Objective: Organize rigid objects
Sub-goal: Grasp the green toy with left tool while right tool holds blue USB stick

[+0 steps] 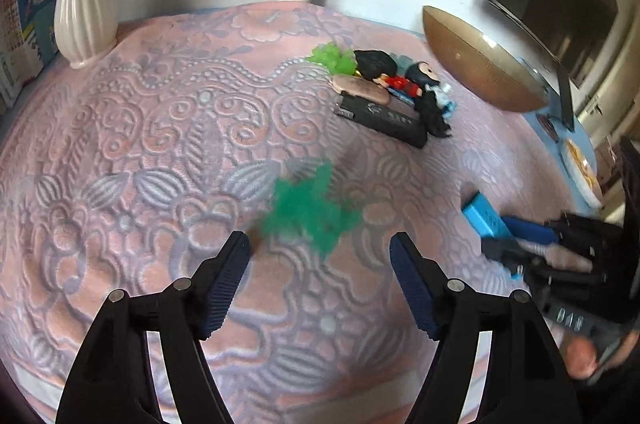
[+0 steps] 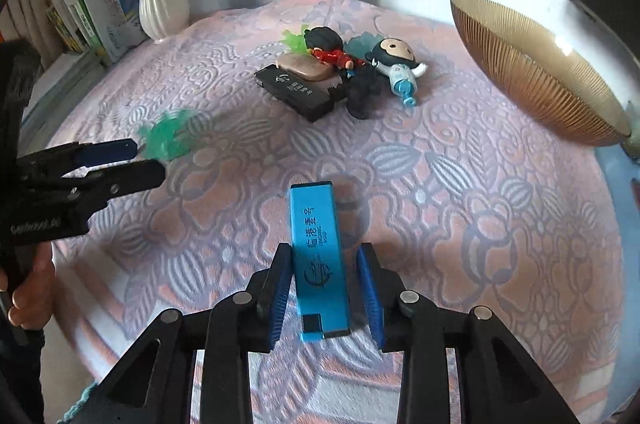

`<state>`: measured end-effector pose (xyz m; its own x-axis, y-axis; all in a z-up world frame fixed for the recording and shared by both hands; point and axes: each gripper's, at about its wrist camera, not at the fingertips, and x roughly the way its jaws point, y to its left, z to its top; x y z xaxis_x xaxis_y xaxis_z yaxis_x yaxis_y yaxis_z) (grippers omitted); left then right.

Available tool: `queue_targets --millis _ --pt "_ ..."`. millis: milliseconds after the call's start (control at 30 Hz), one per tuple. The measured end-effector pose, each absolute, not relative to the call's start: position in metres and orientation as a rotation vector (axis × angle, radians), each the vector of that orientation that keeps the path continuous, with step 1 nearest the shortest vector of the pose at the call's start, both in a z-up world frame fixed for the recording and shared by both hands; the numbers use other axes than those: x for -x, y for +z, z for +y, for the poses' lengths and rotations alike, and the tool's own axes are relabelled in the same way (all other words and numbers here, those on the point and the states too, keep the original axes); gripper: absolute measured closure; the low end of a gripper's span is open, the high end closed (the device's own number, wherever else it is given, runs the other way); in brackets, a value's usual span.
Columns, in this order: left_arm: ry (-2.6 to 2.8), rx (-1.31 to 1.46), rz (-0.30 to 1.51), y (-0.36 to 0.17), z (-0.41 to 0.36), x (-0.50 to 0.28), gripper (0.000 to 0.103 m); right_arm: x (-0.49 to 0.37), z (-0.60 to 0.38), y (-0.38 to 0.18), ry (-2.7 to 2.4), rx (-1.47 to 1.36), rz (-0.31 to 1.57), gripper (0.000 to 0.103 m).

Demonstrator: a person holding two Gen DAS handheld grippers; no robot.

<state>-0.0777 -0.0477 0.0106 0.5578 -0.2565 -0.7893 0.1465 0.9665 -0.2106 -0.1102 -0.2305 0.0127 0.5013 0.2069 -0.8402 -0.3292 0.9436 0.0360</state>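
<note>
Jaws of the left gripper (image 1: 320, 248) stand wide apart over the pink and lilac embossed cloth (image 1: 160, 144), with nothing between them. Just beyond the fingertips a dark green spiky plastic toy (image 1: 312, 208) appears blurred; whether it rests on the cloth cannot be told.

In the right wrist view, the right gripper (image 2: 326, 264) has its jaws narrowed around a blue box (image 2: 320, 252) printed with white characters, which stands tilted between the blue pads. The left pad looks to be touching the box; a thin gap shows on the right side.

Farther back on the cloth lies a small pile: a black box (image 2: 296, 90), a tan oval piece (image 2: 304, 66) resting on it, a light green spiky toy (image 2: 294, 40), a figure in red (image 2: 332, 54) and a figure with a pale blue body (image 2: 394, 64), all touching or overlapping.

To the right of the pile a ribbed golden bowl (image 2: 532, 72) stands tipped on its edge. At the back left corner is a white ribbed vase (image 2: 162, 4) with blue and white flowers, books beside it.
</note>
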Motion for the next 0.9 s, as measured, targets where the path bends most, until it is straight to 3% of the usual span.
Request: queue_targets --millis 133,200,233,267,433,533,600,667,700,900 --pt "-0.228 0.107 0.939 0.008 -0.057 0.068 0.036 0.111 -0.229 0.011 0.310 0.128 0.976 0.071" --pt "-0.215 0.076 0.952 0.002 -0.063 0.064 0.062 0.113 -0.228 0.010 0.306 0.127 0.962 0.072" --pt "-0.206 0.041 0.949 0.001 -0.068 0.065 0.076 0.115 -0.225 0.010 0.304 0.137 0.951 0.077" --pt "-0.214 0.014 0.933 0.001 -0.072 0.067 0.094 0.120 -0.223 0.010 0.311 0.152 0.934 0.079" --pt "-0.275 0.040 0.931 0.006 -0.079 0.071 0.095 0.130 -0.225 0.012 0.367 0.132 0.907 0.080" --pt "-0.270 0.050 0.984 0.001 -0.078 0.066 0.090 0.129 -0.240 0.011 0.391 0.052 0.918 0.079" --pt "-0.284 0.082 0.986 0.003 -0.075 0.070 0.069 0.130 -0.247 0.008 0.398 0.045 0.921 0.079" --pt "-0.239 0.068 0.970 0.007 -0.072 0.077 0.022 0.132 -0.251 0.008 0.408 0.034 0.915 0.079" --pt "-0.202 0.056 0.943 0.010 -0.071 0.080 0.017 0.133 -0.252 0.008 0.410 0.034 0.915 0.079" --pt "-0.165 0.024 0.929 0.012 -0.074 0.060 0.020 0.138 -0.248 0.007 0.395 0.087 0.899 0.079"
